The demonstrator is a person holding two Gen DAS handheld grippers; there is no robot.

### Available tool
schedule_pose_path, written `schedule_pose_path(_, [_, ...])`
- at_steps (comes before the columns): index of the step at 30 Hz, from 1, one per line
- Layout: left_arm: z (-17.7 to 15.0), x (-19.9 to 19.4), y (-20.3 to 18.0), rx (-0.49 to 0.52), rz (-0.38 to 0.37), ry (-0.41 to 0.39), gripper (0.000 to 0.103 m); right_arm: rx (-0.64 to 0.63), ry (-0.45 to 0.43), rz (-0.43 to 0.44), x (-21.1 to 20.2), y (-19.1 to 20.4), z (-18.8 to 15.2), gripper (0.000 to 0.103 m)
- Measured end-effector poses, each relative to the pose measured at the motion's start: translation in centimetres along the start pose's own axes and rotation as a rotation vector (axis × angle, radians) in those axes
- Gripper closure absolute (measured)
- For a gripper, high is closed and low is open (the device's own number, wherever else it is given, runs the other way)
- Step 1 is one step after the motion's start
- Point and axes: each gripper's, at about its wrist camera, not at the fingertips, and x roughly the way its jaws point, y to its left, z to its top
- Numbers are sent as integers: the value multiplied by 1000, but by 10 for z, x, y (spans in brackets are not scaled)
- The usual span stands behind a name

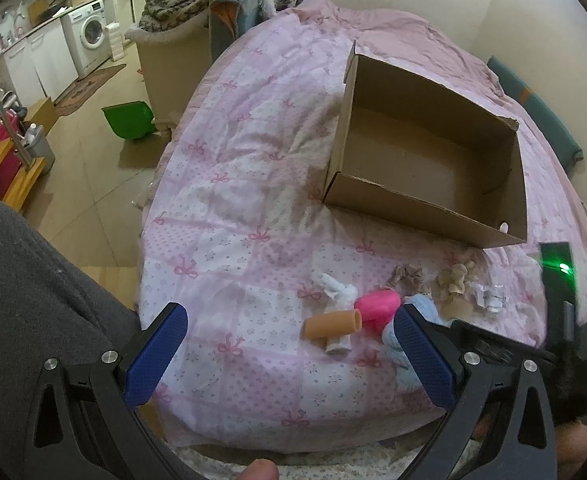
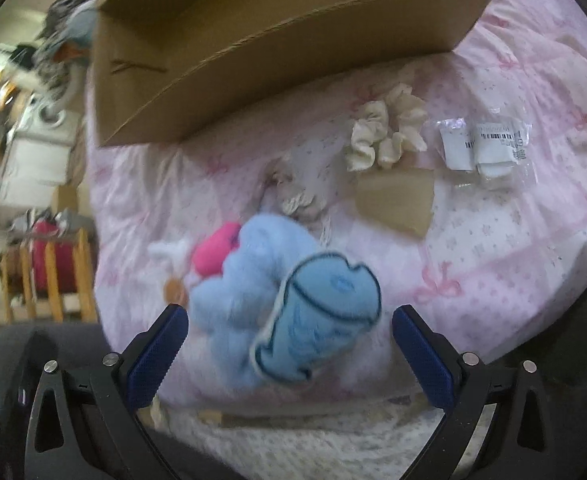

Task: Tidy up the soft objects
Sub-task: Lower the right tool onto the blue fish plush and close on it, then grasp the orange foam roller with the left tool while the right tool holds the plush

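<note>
Jaws: both pairs apart, holding nothing. My right gripper (image 2: 289,332) straddles blue plush (image 2: 293,312), lower centre. Risk: pinching bed cover (image 2: 493,240); box (image 2: 253,76) far above.

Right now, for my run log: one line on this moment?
left tool: open, idle | right tool: open around blue plush | cardboard box: empty

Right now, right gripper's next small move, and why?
Probably ease forward and down, then close on the blue plush. The right gripper is open with the plush lying between its fingers but not yet clamped, and the box beyond looks empty.
</note>
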Motion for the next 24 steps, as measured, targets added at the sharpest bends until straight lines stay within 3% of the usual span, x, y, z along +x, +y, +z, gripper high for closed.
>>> schedule_pose_path(6, [0,3,0,8,7,10,0,8,-12,-79,18,2,8,4])
schedule_pose_path(8, [0,3,-1,12,10,16,0,-7,-18,-77,21,1,9,41])
schedule_pose_path(9, [0,4,-2,13,11,18,0,-6,-17,-68,19,-3,10,50])
schedule_pose_path(17, [4,9,-3,17,5,55,0,-37,-1,127,-13,-28,13,58])
schedule_pose_path(24, [21,23,-5,17,-1,133,0,-106,-124,261,-80,-38,29,58])
